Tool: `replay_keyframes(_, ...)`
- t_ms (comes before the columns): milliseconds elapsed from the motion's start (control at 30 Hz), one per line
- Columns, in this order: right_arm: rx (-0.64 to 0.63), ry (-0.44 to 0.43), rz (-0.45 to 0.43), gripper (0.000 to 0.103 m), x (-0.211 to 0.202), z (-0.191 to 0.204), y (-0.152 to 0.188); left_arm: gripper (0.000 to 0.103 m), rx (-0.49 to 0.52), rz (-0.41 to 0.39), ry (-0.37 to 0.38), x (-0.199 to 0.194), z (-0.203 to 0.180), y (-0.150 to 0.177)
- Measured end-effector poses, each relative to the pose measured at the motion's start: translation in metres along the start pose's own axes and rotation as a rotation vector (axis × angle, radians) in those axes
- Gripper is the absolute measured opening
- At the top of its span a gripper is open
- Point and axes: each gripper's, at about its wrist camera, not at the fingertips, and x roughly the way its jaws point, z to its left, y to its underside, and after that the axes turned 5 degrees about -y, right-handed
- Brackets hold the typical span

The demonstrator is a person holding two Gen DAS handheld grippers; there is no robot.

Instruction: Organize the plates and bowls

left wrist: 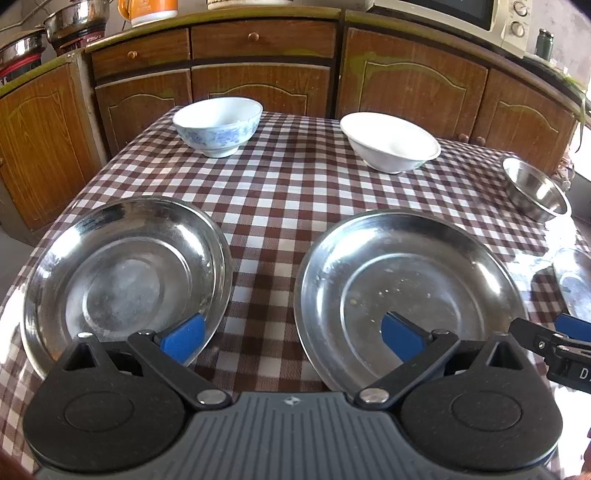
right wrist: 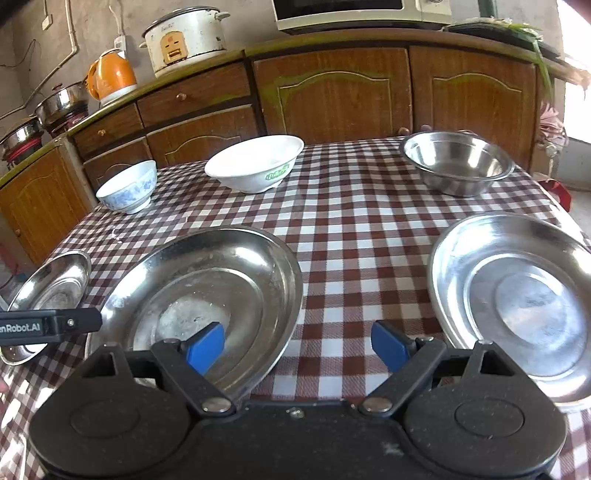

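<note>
Ahead of you at twelve o'clock runs a row of brown wooden cabinets [right wrist: 332, 92] under a green-edged counter [right wrist: 192, 68]; daylight glares in at three o'clock, and the wall [right wrist: 92, 22] is bare grey.

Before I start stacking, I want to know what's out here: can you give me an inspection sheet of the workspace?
Surface: checked tablecloth, a few white specks near its left edge.
Job's things: three steel plates in the near row; blue-patterned bowl, white bowl, steel bowl in the far row, all apart.
Clutter: nothing seen.
Tongs: left tongs and right tongs open, empty.
Cables: cords on the wall.
Surroundings: wooden cabinets, rice cooker, orange kettle, microwave.
</note>
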Motion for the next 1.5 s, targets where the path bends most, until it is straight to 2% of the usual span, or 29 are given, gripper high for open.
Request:
replay_keyframes(333,0.015,-0.023,0.035,0.097,0.028,-0.001,-0.006,0.099,0.004,0.001,-0.015,0.026,-0.001,-0.008)
replay_keyframes(433,0.022,-0.036,0.041,0.082,0.033,-0.003,-0.006,0.097,0.015,-0.009,-0.01,0.027,-0.003,-0.011)
replay_keyframes(500,0.024,-0.036,0.032,0.081,0.034,-0.003,-0.006,0.092,0.022,-0.023,0.011,0.027,-0.006,-0.012)
replay_keyframes(600,0.033,-0.044,0.029,0.074,0.035,-0.003,-0.007,0.087,0.036,-0.013,0.06,0.03,-0.01,-0.012)
replay_keyframes(733,0.03,-0.045,0.027,0.066,0.035,-0.003,-0.007,0.083,0.038,0.001,0.046,0.039,-0.013,-0.008)
replay_keyframes(800,0.03,-0.047,0.023,0.057,0.036,-0.004,-0.007,0.069,0.017,0.023,0.055,0.045,-0.009,-0.009)
replay_keyframes(833,0.029,-0.05,0.021,0.045,0.036,-0.004,-0.007,0.067,0.012,0.012,0.052,0.045,-0.008,-0.01)
replay_keyframes(867,0.03,-0.056,0.024,0.035,0.037,-0.005,-0.008,0.058,0.013,0.012,0.058,0.046,-0.008,-0.011)
replay_keyframes(900,0.033,-0.067,0.027,0.029,0.038,-0.004,-0.008,0.044,0.019,0.008,0.057,0.046,-0.01,-0.012)
replay_keyframes(933,0.038,-0.074,0.027,0.025,0.038,-0.004,-0.008,0.038,0.026,0.009,0.074,0.045,-0.011,-0.013)
replay_keyframes(1067,0.031,-0.058,0.017,0.025,0.032,-0.001,-0.005,0.029,0.049,-0.008,0.056,0.039,-0.012,-0.012)
replay_keyframes(1167,0.017,-0.055,-0.002,0.024,0.022,0.0,-0.005,0.029,0.035,-0.014,0.069,0.032,-0.01,-0.011)
replay_keyframes(1500,-0.03,-0.053,-0.075,0.024,-0.023,0.012,-0.011,0.029,0.036,-0.113,0.082,-0.016,-0.01,-0.01)
